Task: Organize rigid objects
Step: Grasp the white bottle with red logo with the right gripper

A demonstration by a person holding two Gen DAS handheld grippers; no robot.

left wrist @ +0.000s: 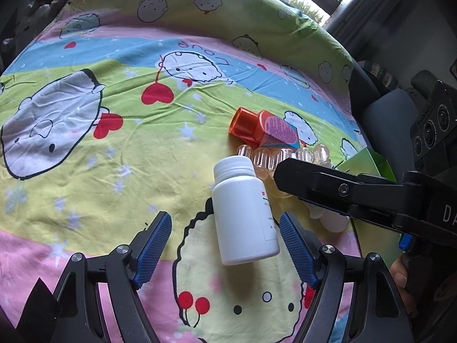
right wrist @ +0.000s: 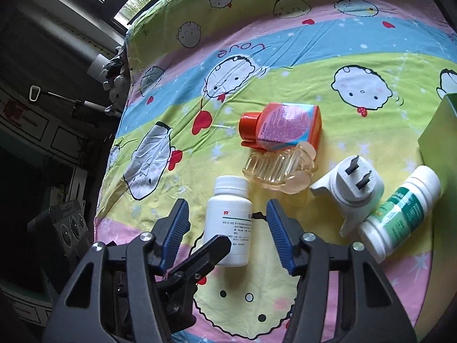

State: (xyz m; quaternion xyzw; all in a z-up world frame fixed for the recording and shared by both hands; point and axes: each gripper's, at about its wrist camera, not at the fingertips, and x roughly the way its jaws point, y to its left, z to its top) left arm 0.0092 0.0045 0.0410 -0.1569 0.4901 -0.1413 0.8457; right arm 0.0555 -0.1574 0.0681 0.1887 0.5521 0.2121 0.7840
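- Left gripper (left wrist: 225, 245): fingers apart, flanking the white bottle (left wrist: 245, 214) lying on the sheet (left wrist: 85, 157).
- Right gripper (right wrist: 227, 235): fingers apart around the same bottle.

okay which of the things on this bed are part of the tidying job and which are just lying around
Part of the job:
white plastic pill bottle
orange flat plastic bottle
clear ribbed plastic piece
white plug adapter
green-labelled white bottle

Just there:
cartoon-print bedsheet
green box, possibly

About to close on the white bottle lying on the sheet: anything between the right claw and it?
Yes. One finger of the left claw crosses over the white bottle, low between the open right claw fingers.
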